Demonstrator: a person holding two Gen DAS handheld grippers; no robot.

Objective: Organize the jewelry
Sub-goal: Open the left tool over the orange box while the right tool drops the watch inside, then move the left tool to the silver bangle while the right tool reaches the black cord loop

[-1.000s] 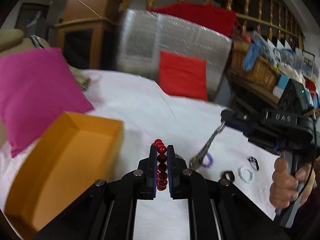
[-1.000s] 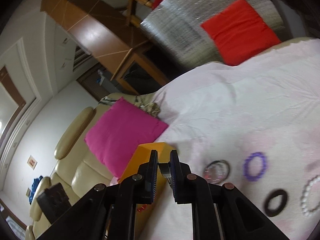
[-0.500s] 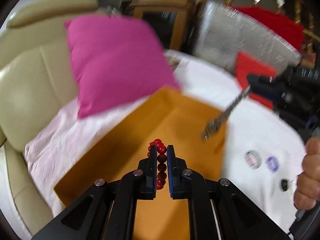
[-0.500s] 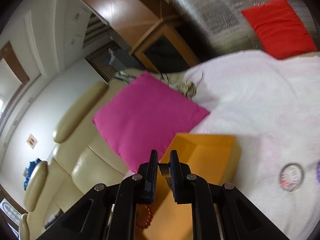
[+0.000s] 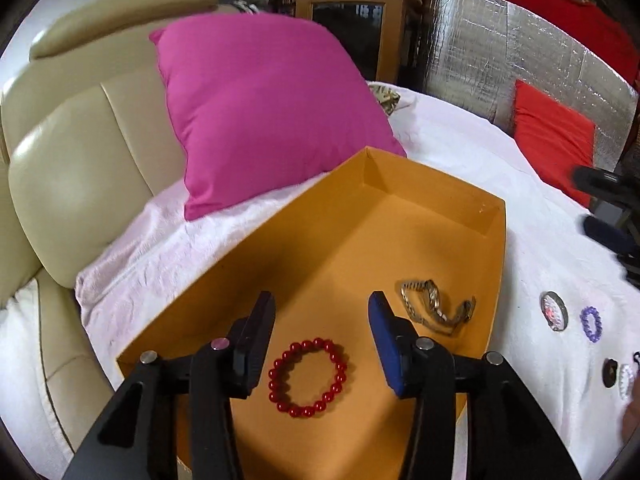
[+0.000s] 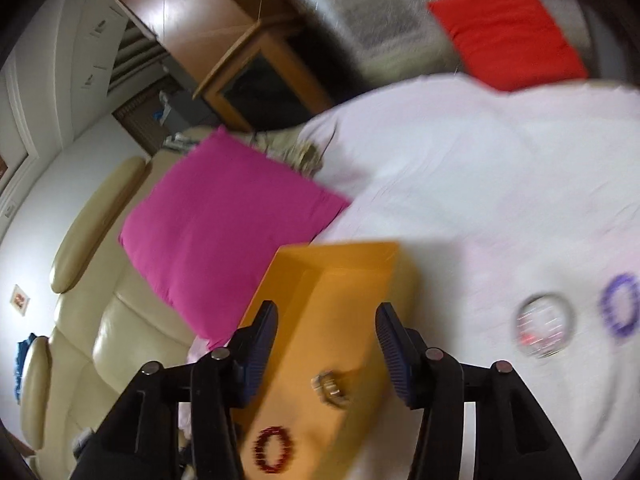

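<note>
Cream leather sofa (image 5: 76,152) at far left of the left wrist view, under a wrinkled pale pink-white sheet (image 5: 460,160). Square magenta fabric cushion (image 5: 260,112) upper centre, leaning on the sofa back, lower corner just beside the far rim of a shallow orange cardboard box (image 5: 400,208). Left gripper (image 5: 322,342) at bottom centre over the box, jaws opening, nothing pinched between them; red round-bead bracelet (image 5: 307,377) flat on the box floor below the gap, touching neither finger. Gold metal link watch (image 5: 438,307) on its side on the box floor, to the right of the bracelet and near the right wall. On the sheet right of the box: round clear-rimmed bangle (image 5: 554,311), then purple beaded ring bracelet (image 5: 591,323), then a small dark ring (image 5: 610,372) and white beaded band (image 5: 626,376) at the frame edge. Red rectangular cushion (image 5: 552,140) upper right, against a silver quilted foil panel (image 5: 500,48).

Right wrist view, blurred: sofa left, magenta cushion centre-left, orange box at lower centre. Right gripper (image 6: 326,344) over the box, jaws opening, empty; watch lying in the box beneath the gap, red bracelet lower left of it. Bangle and purple bracelet on the sheet at right, well apart from the box.
</note>
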